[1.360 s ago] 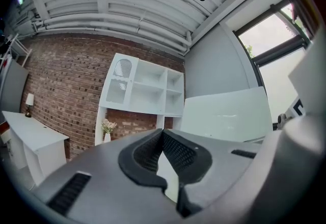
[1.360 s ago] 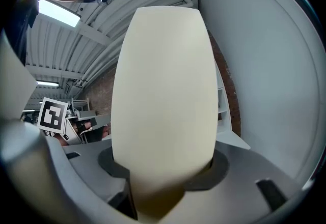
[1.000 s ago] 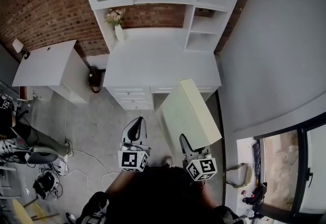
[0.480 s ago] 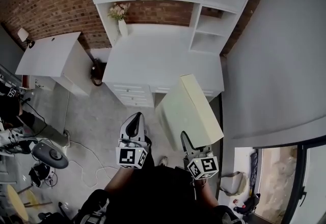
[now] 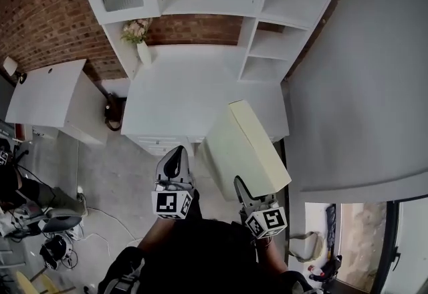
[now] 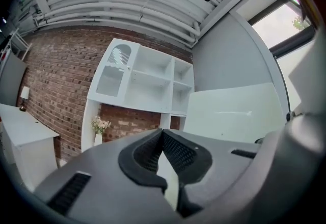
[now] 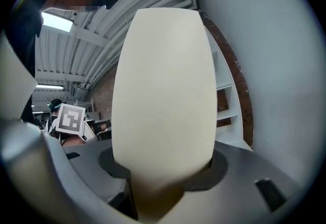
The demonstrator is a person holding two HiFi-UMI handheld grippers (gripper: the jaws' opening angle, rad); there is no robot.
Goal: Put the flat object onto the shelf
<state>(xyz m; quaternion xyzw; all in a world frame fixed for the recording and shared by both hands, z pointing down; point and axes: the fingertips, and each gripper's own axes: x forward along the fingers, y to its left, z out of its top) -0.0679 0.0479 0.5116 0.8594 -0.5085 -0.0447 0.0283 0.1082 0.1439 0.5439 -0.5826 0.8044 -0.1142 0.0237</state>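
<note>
The flat object [image 5: 244, 145] is a cream, slab-like box. My right gripper [image 5: 249, 194] is shut on its near end, and it slants up towards the white desk top [image 5: 187, 95]. In the right gripper view the box [image 7: 163, 90] fills the middle, clamped between the jaws of the right gripper [image 7: 163, 177]. The white shelf unit [image 5: 274, 15] stands on the desk against the brick wall. My left gripper [image 5: 175, 158] hovers left of the box, shut and empty. The left gripper view shows the closed left gripper [image 6: 162, 135], the shelf unit [image 6: 147, 83] and the box [image 6: 234, 113].
A vase of flowers [image 5: 139, 42] stands at the desk's back left. A white side table [image 5: 47, 95] sits to the left. Cables and a chair base [image 5: 47, 226] lie on the floor at lower left. A grey wall [image 5: 354, 85] runs along the right.
The desk and shelf unit have drawn nearer, and the box's far end now overlaps the desk's front right corner. Both grippers keep their hold and state.
</note>
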